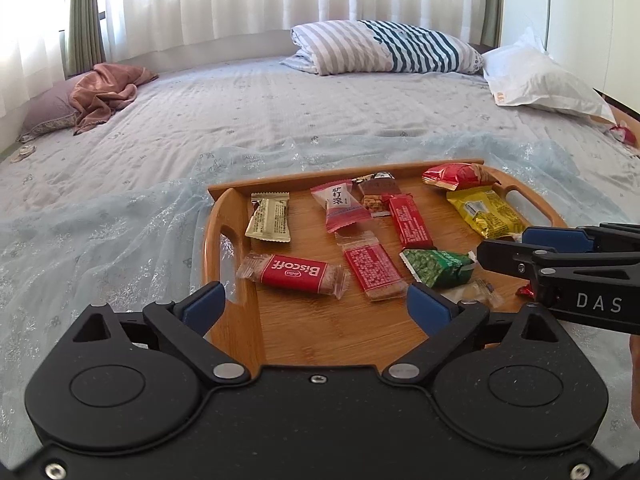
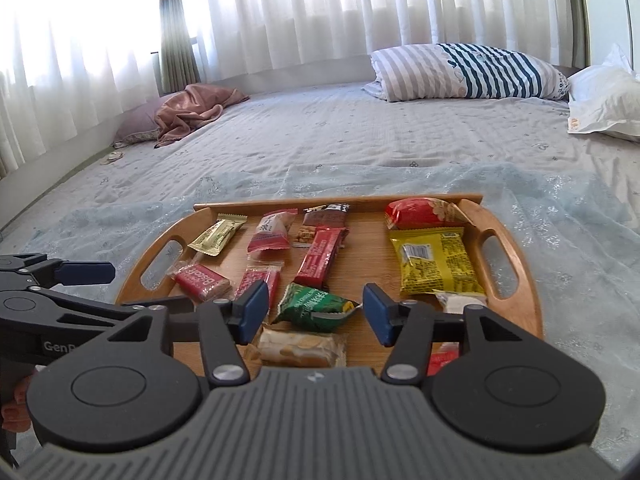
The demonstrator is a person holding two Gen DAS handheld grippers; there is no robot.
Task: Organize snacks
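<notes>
Left wrist view. Left hand-held gripper (image 1: 316,304): black, blue-padded jaws spread wide, nothing between them, over the near left part of the tray. Oval bamboo tray with cut-out handles (image 1: 224,216): lies on a pale blue lace cloth (image 1: 120,232) spread over the bed (image 1: 280,112). On the tray: red Biscoff biscuit in clear wrap (image 1: 294,274), near left; beige foil sachet (image 1: 269,218), far left; pink candy packet (image 1: 342,204), far centre; clear-wrapped red wafer (image 1: 372,266), centre; long red bar (image 1: 411,222), right of centre; green pea packet (image 1: 438,267), near right; yellow packet (image 1: 486,211) and red puffed packet (image 1: 458,176), far right. Right hand-held gripper (image 1: 504,250): enters from the right edge, just beside the green pea packet. Striped pillow (image 1: 384,46): far side of the bed.

Right wrist view. Right hand-held gripper (image 2: 314,310): jaws parted, holding nothing; green pea packet (image 2: 316,304) lies on the tray beyond the gap, untouched by the pads. Pale cracker packet (image 2: 300,346): at the near edge of the tray (image 2: 516,264). Left hand-held gripper (image 2: 86,273): at the left edge, jaws apart, over the lace cloth.
</notes>
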